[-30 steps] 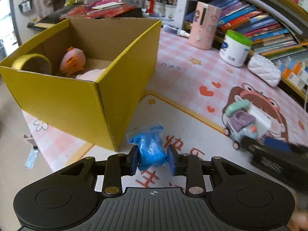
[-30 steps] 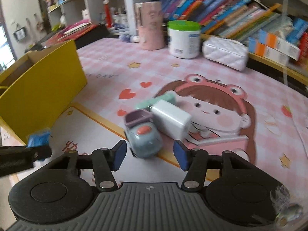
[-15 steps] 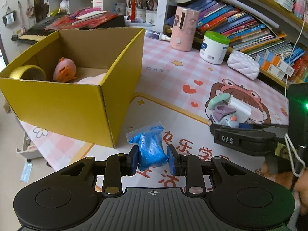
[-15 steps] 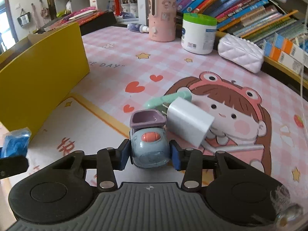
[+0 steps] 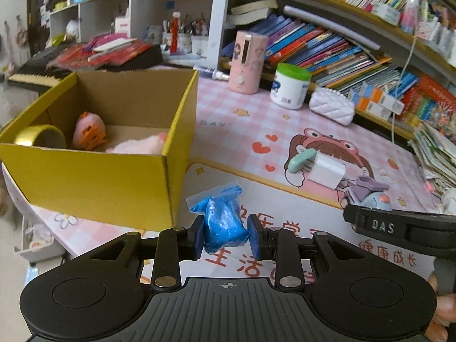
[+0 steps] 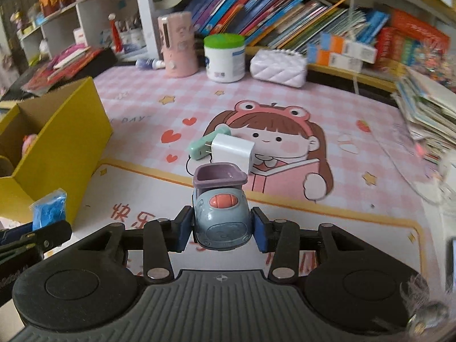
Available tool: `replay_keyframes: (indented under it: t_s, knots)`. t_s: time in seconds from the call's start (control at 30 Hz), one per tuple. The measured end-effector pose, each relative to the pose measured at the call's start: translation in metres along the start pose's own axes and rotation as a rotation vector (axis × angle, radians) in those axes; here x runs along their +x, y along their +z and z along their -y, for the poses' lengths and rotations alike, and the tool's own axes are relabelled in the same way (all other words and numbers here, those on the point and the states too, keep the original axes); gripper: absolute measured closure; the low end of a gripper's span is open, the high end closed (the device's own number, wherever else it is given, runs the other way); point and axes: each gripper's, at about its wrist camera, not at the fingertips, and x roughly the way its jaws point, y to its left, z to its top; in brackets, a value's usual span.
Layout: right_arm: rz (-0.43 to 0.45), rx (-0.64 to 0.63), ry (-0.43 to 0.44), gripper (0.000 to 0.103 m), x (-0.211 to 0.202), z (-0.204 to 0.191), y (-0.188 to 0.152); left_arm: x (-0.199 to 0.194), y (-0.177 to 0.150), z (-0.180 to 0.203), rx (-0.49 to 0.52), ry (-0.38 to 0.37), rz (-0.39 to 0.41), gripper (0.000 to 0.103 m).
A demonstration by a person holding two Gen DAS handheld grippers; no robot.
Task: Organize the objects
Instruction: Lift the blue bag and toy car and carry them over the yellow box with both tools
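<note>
My left gripper [image 5: 226, 236] is shut on a small zip bag of blue clay [image 5: 223, 222], held above the mat just right of the yellow cardboard box [image 5: 94, 182]. Inside that box lie a gold tape roll [image 5: 40, 139], an orange-pink plush [image 5: 88, 134] and a pale pink soft toy [image 5: 136, 146]. My right gripper [image 6: 222, 229] is shut on a grey-blue toy car [image 6: 221, 216] with a purple tub on its back, lifted off the mat. A white charger plug [image 6: 232, 149] and a mint green clip [image 6: 203, 144] stay on the mat behind the car.
At the back of the pink checked mat [image 6: 285, 99] stand a pink dispenser [image 6: 178, 48], a white jar with a green lid [image 6: 225, 57] and a quilted white pouch [image 6: 278, 67]. Bookshelves run behind them. A stack of papers [image 6: 424, 116] sits at the right edge.
My right gripper closed on the toy car and lifted it away from the plug and clip. My left gripper rose a little with the blue clay bag still in its grip.
</note>
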Motion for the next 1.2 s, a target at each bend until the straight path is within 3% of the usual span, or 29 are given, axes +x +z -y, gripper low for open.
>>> replay_keyframes:
  t_s: [0.23,0.53,1.2]
  knots:
    - [0.008,-0.001,-0.025,0.062,-0.027,-0.037,-0.022,-0.026,-0.012,-0.037,0.005,-0.019,0.016,0.074]
    - [0.002,-0.070,-0.010,0.062,-0.051,-0.100,-0.054,-0.054,-0.031,-0.092,-0.021,0.018,-0.001,0.074]
    - [-0.016,-0.126,0.077,0.062,-0.073,-0.201,-0.106,-0.101,-0.067,-0.182,-0.026,0.087,0.000,0.074]
